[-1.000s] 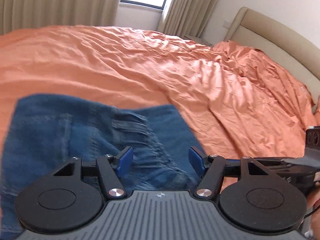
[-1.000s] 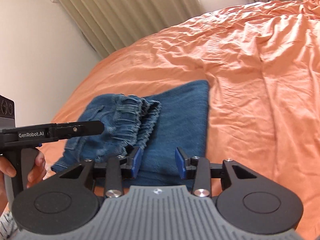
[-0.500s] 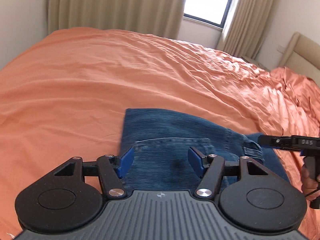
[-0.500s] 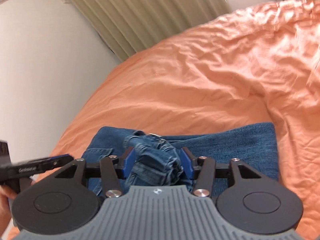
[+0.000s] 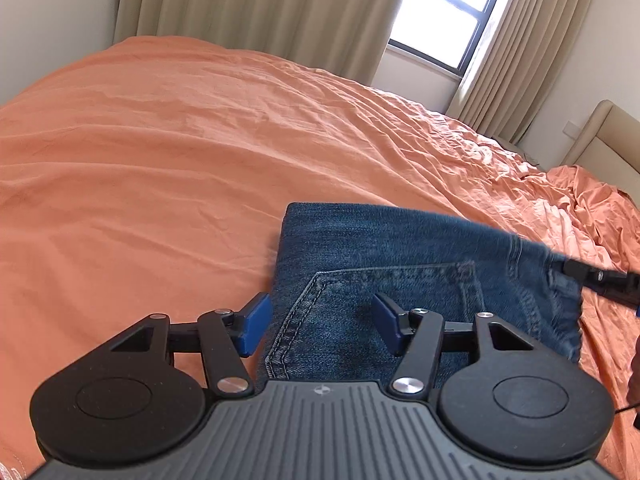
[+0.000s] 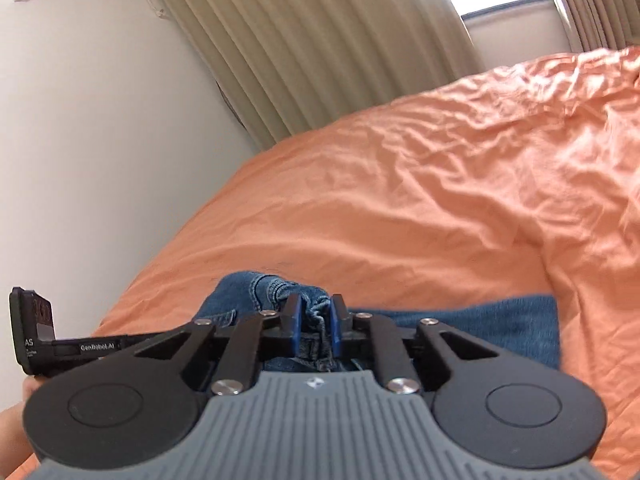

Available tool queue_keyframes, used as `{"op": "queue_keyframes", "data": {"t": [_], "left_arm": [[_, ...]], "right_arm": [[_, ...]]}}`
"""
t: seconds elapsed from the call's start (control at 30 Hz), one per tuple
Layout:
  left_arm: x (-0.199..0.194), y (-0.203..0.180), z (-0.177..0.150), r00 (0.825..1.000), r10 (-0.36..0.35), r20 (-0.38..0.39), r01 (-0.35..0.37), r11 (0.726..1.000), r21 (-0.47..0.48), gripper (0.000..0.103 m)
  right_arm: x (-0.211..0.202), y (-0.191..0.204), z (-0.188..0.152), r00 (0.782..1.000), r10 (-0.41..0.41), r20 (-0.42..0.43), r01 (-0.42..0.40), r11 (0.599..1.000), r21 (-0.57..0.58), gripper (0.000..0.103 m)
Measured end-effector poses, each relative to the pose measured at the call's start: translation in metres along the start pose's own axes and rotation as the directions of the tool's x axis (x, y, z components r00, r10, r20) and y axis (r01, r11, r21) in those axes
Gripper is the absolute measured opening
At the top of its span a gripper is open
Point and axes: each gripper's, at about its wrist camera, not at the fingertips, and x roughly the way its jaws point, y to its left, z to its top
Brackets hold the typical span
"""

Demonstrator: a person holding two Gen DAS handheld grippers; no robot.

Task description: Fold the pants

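The blue jeans lie folded on the orange bed, back pocket facing up. My left gripper is open, its blue pads straddling the left edge and pocket corner of the jeans. In the right wrist view my right gripper is shut on a bunched fold of the jeans at the waistband end. The rest of the jeans spreads flat to the right. The right gripper's tip shows at the jeans' right edge in the left wrist view.
The orange bedspread covers the whole bed, wrinkled toward the right. Beige curtains and a window stand behind. A headboard is at far right. The left gripper's body shows in the right wrist view, by a white wall.
My right gripper has closed on the bunched waistband fold. My left gripper has swung left and come closer over the pocket area, staying open.
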Motion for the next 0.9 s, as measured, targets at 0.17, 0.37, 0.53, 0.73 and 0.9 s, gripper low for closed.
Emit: {"op": "queue_keyframes", "data": {"t": [0.17,0.37,0.53,0.73,0.9], "left_arm": [[0.006,-0.008,-0.001,1.000,-0.003,-0.019,0.004,0.999,0.040,0.065],[0.021,-0.006,-0.005,0.998,-0.002,-0.055,0.004,0.999,0.035,0.064],[0.018,-0.005,-0.006,0.999,-0.011,-0.045,0.011,1.000,0.007,0.064],[0.017,-0.003,-0.007,0.999,-0.015,-0.037,0.015,1.000,-0.004,0.064],[0.017,-0.002,-0.005,0.999,-0.019,-0.042,0.019,1.000,-0.004,0.064]], "right_arm": [[0.031,-0.023,-0.009,0.984,-0.129,-0.123,0.135,0.990,0.039,0.007],[0.045,-0.043,-0.024,0.976,-0.123,-0.182,0.151,0.977,0.151,0.016],[0.024,-0.059,-0.019,0.983,-0.011,-0.184,0.071,0.945,0.320,0.038],[0.024,-0.066,-0.033,0.967,0.082,-0.239,0.028,0.905,0.424,0.044],[0.048,-0.077,-0.047,0.958,0.153,-0.244,-0.001,0.849,0.528,0.043]]}}
